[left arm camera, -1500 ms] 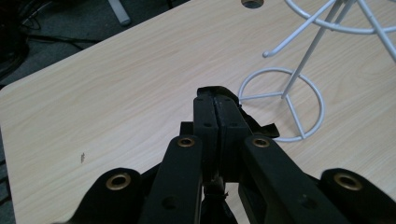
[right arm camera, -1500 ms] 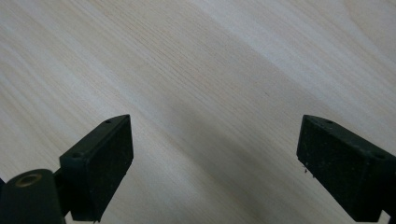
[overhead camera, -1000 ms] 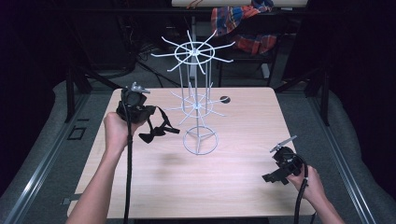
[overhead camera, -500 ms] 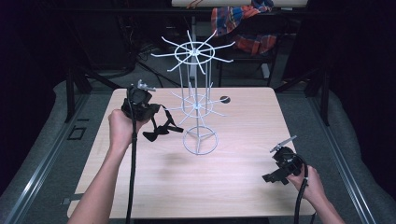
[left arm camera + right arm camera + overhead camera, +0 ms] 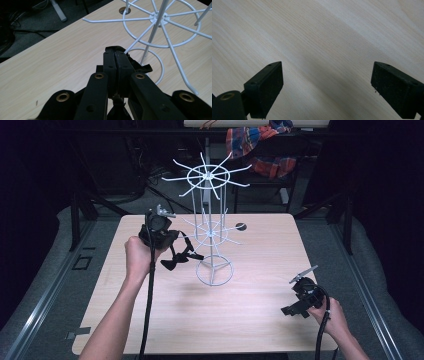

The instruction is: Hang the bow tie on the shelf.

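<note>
Left gripper (image 5: 172, 251) carried nearer the white wire rack (image 5: 212, 232), jaws clamped on a black bow tie (image 5: 181, 256), right gripper (image 5: 325, 91) jaws wide above the table (image 5: 319, 42).

Left tool (image 5: 167, 251) raised, jaws clamped; right tool (image 5: 325, 92) low, wide apart.

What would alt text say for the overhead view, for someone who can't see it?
From above, a person's left gripper holds a black bow tie up beside a white wire rack standing mid-table. The right gripper rests open, holding nothing, near the front right corner of the wooden table.
</note>
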